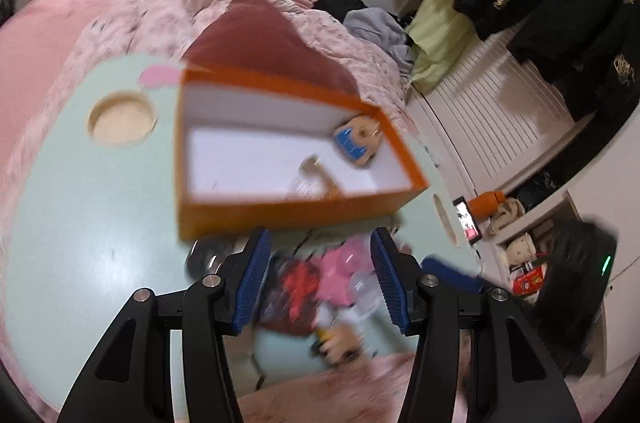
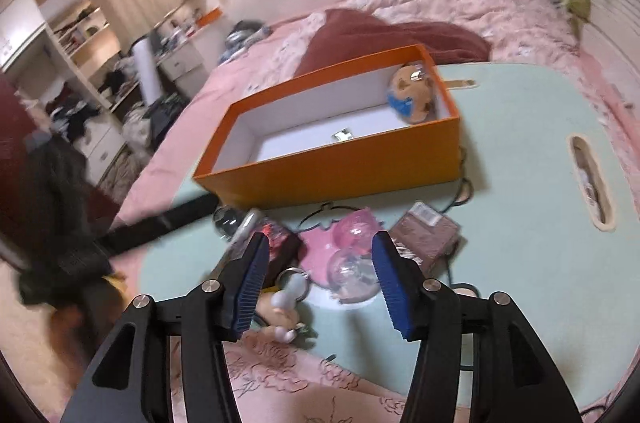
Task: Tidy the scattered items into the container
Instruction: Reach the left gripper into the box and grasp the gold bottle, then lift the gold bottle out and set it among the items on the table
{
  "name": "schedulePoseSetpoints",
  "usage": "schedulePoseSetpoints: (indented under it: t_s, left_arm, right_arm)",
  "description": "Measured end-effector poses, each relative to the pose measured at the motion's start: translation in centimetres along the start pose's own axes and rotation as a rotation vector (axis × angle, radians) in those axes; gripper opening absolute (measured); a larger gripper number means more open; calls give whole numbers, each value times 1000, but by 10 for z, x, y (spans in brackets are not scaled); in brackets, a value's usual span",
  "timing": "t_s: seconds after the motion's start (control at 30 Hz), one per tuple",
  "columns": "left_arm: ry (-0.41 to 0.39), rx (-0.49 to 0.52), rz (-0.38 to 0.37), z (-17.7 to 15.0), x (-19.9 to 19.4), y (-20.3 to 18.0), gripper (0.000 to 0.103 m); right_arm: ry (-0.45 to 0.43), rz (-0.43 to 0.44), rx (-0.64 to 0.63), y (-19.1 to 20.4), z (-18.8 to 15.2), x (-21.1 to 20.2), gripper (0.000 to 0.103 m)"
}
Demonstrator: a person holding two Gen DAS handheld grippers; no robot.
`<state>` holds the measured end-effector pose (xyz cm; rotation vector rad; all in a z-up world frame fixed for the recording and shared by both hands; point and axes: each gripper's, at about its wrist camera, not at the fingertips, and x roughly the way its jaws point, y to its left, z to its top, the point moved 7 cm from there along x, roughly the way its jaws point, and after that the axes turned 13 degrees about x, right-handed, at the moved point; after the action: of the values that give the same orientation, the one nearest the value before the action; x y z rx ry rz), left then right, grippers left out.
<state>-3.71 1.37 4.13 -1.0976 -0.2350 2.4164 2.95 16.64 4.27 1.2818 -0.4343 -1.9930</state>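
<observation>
So we're partway through this one: the orange box [image 2: 332, 159] sits toward the far edge of the pale green tray table [image 2: 520, 183], open side up, and there's already a small round plush with a blue patch [image 2: 410, 95] tucked into its far right corner, plus some small clear thing on the box floor that we can't make out. The rest of the clutter is still bunched up on the table between the box's near wall and the table's near edge, which makes sense, since it's all within easy reach of both tongs. We see a pink and clear plastic capsule toy [image 2: 352, 255], a brownish flat packet [image 2: 426, 237] just right of it, a dark red-patterned item [image 2: 280, 247] to its left, and a little white figure keychain [image 2: 286, 297] nearest the edge. Our right gripper [image 2: 318, 287] is released, nothing between the pads, hanging above the capsule and keychain, so we reckon that's the next grab. Our left gripper [image 1: 318, 283] is released too and empty, aimed over the same pile; that view is blurry, so details there are iffy.
</observation>
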Motion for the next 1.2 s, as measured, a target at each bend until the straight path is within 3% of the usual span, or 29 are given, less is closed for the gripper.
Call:
schedulePoseSetpoints:
  t_s: [0.1,0.27,0.4,0.57,0.6,0.73,0.87,1.2]
  left_arm:
    - [62,47,37,32,15,-19,66]
    - [263,48,37,52,75,-31,66]
    - [350,-39,73,49,121,-19,66]
    - [426,-38,132,38,150,-17,65]
    - [438,-32,134,36,155,-17,59]
    - [446,33,203,37,162,-14,30]
    - [449,58,209,37,163,-11,20]
    - [345,64,131,62,134,-17,18]
  right_arm:
    - [-9,-2,11,-5,0,-1,34]
    - [19,26,33,-12,-1,1,34]
    - [48,49,33,-14,-8,3,34]
    - [77,80,29,-18,-13,5,34]
    - [79,90,31,-19,-13,4,34]
    - [85,113,42,-23,-13,2,34]
    - [98,127,41,-26,-14,2,34]
    - [122,139,22,-23,-17,3,34]
